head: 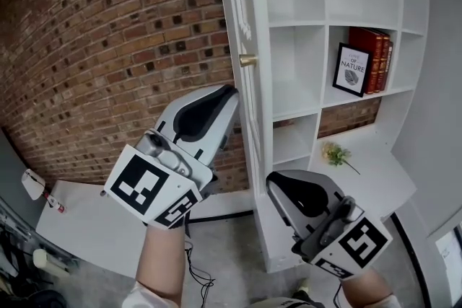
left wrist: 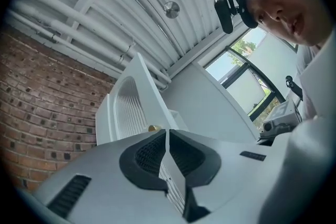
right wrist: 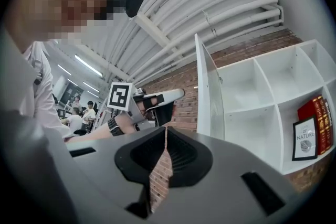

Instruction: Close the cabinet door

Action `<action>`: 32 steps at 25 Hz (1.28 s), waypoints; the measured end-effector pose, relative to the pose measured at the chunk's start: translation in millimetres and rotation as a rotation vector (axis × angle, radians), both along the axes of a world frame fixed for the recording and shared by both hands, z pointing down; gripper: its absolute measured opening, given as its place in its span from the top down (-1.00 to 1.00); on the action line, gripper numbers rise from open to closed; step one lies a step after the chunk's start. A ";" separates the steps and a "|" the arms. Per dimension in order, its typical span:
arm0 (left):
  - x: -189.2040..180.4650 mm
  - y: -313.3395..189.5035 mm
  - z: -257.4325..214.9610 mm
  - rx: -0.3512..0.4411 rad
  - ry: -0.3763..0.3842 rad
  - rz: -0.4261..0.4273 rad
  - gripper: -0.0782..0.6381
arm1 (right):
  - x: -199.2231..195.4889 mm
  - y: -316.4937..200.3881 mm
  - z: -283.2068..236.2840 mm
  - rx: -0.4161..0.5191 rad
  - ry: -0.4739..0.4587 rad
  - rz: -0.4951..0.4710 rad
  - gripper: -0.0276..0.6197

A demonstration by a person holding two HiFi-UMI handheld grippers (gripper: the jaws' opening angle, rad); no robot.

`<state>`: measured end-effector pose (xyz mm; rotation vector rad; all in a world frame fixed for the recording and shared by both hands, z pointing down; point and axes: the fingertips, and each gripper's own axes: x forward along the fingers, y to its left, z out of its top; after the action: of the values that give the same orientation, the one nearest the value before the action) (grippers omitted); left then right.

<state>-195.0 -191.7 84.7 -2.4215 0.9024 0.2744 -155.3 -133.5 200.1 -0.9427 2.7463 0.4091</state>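
The left hand-held gripper (head: 222, 99), clenched on nothing, is pointing up beside the white cabinet door (head: 242, 18), which is standing wide open, edge-on, its brass knob (head: 247, 60) just above the tips. The right hand-held gripper (head: 277, 185), likewise clenched and empty, is hovering lower, before the shelves (head: 297, 23).

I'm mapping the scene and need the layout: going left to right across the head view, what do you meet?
brick wall → left gripper → door knob → framed picture → red books
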 end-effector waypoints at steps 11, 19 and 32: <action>4.8 -24.8 -21.6 0.081 -0.100 0.011 0.55 | 1.3 -9.4 3.4 -0.001 -0.004 0.002 0.85; 14.3 -33.5 -25.3 0.115 -0.180 0.091 0.43 | -1.8 -10.9 9.6 -0.009 -0.005 0.014 0.85; 25.7 -39.7 -27.9 0.152 -0.247 0.113 0.52 | 5.0 -12.0 9.2 -0.010 -0.019 0.037 0.85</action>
<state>-169.4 -231.4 56.8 -2.3060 0.6139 0.0779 -150.3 -145.5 209.2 -0.9953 2.7203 0.3916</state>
